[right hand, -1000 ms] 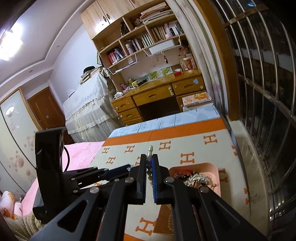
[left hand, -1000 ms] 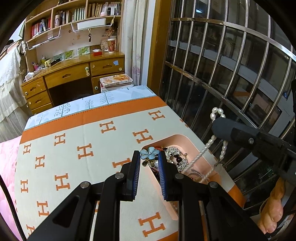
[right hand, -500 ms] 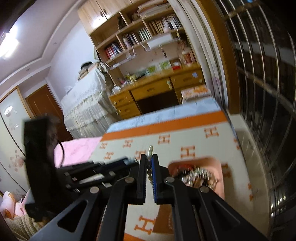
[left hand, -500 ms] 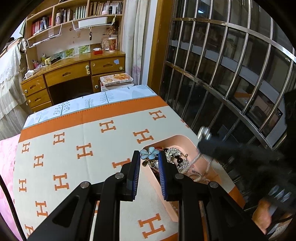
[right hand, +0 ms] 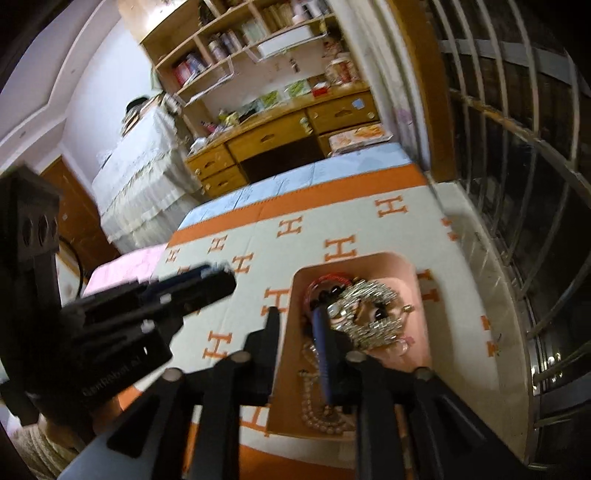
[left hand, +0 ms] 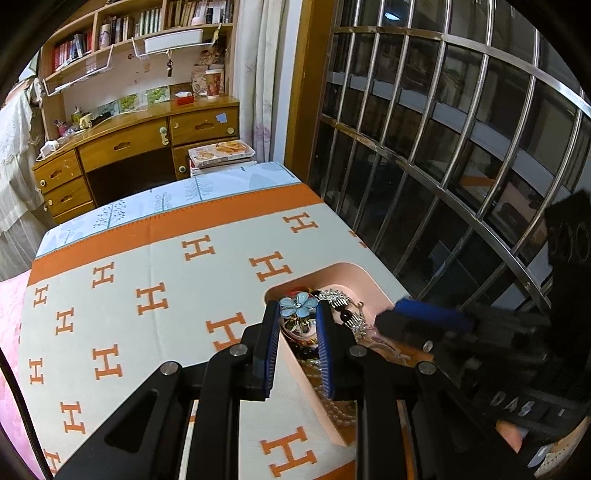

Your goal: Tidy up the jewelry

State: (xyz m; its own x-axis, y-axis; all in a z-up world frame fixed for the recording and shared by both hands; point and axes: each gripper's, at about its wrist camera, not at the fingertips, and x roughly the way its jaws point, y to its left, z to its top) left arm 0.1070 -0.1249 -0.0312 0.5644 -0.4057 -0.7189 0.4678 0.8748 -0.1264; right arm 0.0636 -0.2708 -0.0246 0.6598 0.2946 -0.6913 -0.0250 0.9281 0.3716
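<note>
Left wrist view puts us above a pink tray (left hand: 364,275) that lies on an orange-and-cream blanket (left hand: 147,280) patterned with H letters, near the barred window (left hand: 461,147). Our left gripper (left hand: 295,314) pinches a blue flower brooch (left hand: 298,304) between its blue pads, just over the tray's near-left corner. Behind the brooch the tray holds a heap of jewelry: a silver rhinestone piece (left hand: 341,299), dark beads, and a pearl necklace (left hand: 341,413) trailing along the tray floor toward us. Our right gripper (left hand: 402,314) reaches in from the right across the tray and hides much of its right half.

From the right wrist view, somewhat blurred, we see the right gripper (right hand: 297,321) over the tray (right hand: 406,266) with its jaws opening; nothing is clamped between them, and the pearl necklace (right hand: 314,398) lies loose in the tray beneath. The silver rhinestone piece (right hand: 373,314) sits just beyond the right finger, with a red bangle (right hand: 325,280) behind it. The left gripper (right hand: 207,284) blocks the left side of this view. A wooden desk (left hand: 140,144) with bookshelves (left hand: 122,33) stands beyond the bed.
</note>
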